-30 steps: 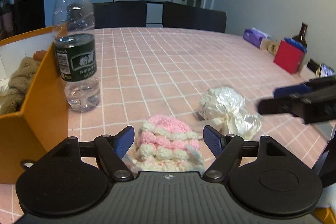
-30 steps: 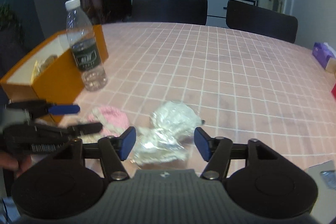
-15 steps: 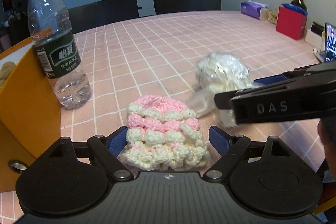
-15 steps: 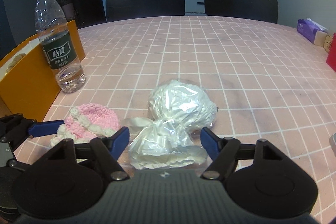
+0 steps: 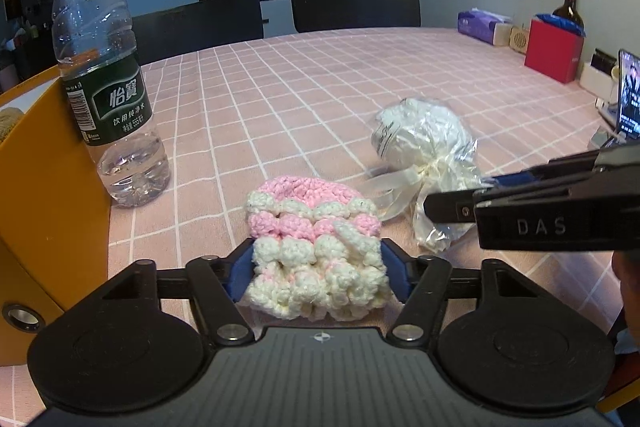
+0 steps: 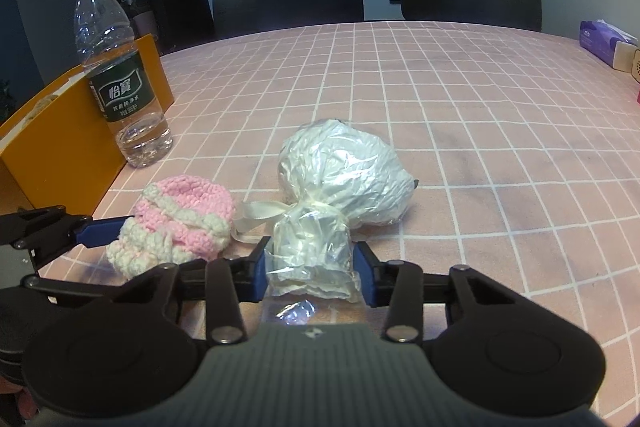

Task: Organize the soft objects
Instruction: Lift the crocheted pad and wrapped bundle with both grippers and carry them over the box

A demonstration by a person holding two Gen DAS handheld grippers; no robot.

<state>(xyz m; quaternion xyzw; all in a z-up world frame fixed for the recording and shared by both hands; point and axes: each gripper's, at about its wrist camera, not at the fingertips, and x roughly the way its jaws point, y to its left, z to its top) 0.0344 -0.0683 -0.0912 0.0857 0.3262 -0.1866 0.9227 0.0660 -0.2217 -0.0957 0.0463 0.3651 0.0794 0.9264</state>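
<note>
Left wrist view: the left gripper [image 5: 318, 273] is closing its jaws, and the blue pads already touch both sides of the pink-and-white crocheted hat [image 5: 316, 247] lying on the checked tablecloth [image 5: 320, 99]. Ahead-left of the fingers stands a water bottle [image 5: 106, 75] against an orange box [image 5: 48, 195].

Right wrist view: the right gripper [image 6: 310, 273] is closing too, its pads pressing the crumpled neck of the ribbon-tied plastic bag [image 6: 340, 171]. The hat [image 6: 180, 223] lies just left of the fingers.
</note>
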